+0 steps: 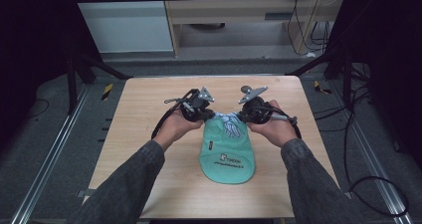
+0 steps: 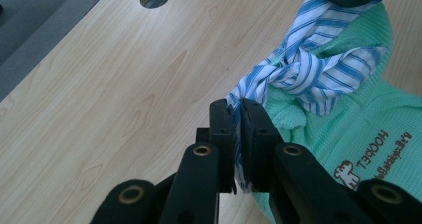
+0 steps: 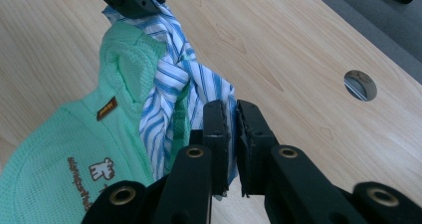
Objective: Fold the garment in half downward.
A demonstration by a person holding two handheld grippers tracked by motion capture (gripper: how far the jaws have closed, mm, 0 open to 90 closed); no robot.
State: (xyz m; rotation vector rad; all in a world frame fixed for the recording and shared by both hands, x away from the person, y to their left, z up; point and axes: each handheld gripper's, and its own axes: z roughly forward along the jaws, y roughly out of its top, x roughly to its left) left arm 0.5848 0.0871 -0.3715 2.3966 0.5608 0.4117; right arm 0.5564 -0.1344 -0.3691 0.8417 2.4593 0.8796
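Grippers meet over the green bib on our table. We see the left gripper and right gripper each clamped on a striped tie.

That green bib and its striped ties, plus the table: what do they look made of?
Green bib: apparently a soft waffle-knit fabric, matte, showing a gridded texture. Striped ties: thin woven cloth, probably cotton, creased and knotted. Table: pale wood or wood-look laminate with visible grain; which one is unclear.
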